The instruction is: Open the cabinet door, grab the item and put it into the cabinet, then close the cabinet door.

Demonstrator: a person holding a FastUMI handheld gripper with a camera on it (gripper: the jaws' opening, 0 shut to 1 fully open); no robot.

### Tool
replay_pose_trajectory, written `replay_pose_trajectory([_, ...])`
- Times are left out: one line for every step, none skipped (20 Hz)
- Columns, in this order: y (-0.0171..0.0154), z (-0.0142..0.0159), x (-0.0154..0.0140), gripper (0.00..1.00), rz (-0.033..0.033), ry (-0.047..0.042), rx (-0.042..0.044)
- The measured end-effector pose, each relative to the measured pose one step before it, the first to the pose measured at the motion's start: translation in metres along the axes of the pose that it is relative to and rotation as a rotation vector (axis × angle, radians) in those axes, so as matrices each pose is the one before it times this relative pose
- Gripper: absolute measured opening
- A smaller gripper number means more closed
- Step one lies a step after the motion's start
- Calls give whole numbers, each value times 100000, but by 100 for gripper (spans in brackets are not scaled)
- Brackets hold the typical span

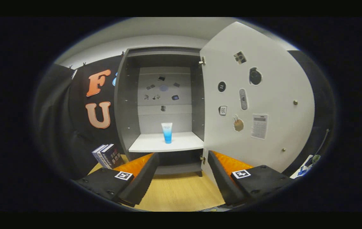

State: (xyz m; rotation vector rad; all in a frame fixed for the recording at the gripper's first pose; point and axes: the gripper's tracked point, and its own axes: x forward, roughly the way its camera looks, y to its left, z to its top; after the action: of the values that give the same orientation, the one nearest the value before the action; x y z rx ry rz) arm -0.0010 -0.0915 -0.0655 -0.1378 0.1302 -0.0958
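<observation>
A grey cabinet (126, 105) stands ahead with its white door (263, 95) swung wide open to the right. A blue-and-white tube (167, 132) stands upright on the cabinet's white shelf (149, 146), well beyond my fingers. My gripper (183, 178) is open, held back from the cabinet over the wooden tabletop, with nothing between its fingers. The open door's lower edge lies just beyond the right finger (222, 178).
Several books (107, 156) lean against the cabinet's left side on the wooden table (177, 194). The door carries several stickers and two small knobs (295, 102). Stickers also dot the cabinet's back wall (163, 90). Some cables and small items (308, 165) lie right of the door.
</observation>
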Motion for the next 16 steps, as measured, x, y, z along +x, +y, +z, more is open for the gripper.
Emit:
replay_pose_trajectory([-1242, 344, -761, 98, -1355, -719, 832])
replay_pose_trajectory([-1333, 445, -671, 98, -1689, -1092, 542])
replay_pose_trajectory([-1155, 418, -475, 98, -1485, -837, 345])
replay_pose_trajectory([-1354, 294, -723, 98, -1157, -759, 294])
replay_pose_trajectory([-1128, 348, -652, 98, -766, -328, -25])
replay_pose_trajectory([-1435, 144, -738, 98, -839, -27, -169])
replay_pose_trajectory([-1185, 338, -412, 98, -812, 149, -634])
replay_pose_trajectory([-1534, 281, -655, 98, -782, 541, -591])
replay_pose_trajectory([-940, 64, -790, 97, 1851, 673, 410])
replay_pose_trajectory([-170, 279, -1060, 97, 3410, 110, 1173])
replay_pose_trajectory([-391, 136, -622, 95, 2633, 192, 722])
replay_pose_trajectory([-1212, 140, -574, 94, -738, -323, -1089])
replay_pose_trajectory([-1217, 83, -440, 96, -722, -202, -1601])
replay_pose_trajectory([-1111, 117, -365, 97, -464, -275, -818])
replay_pose_trajectory([-932, -75, -160, 97, -302, -5, 100])
replay_pose_trajectory([-799, -241, -142, 98, -5, 575, 829])
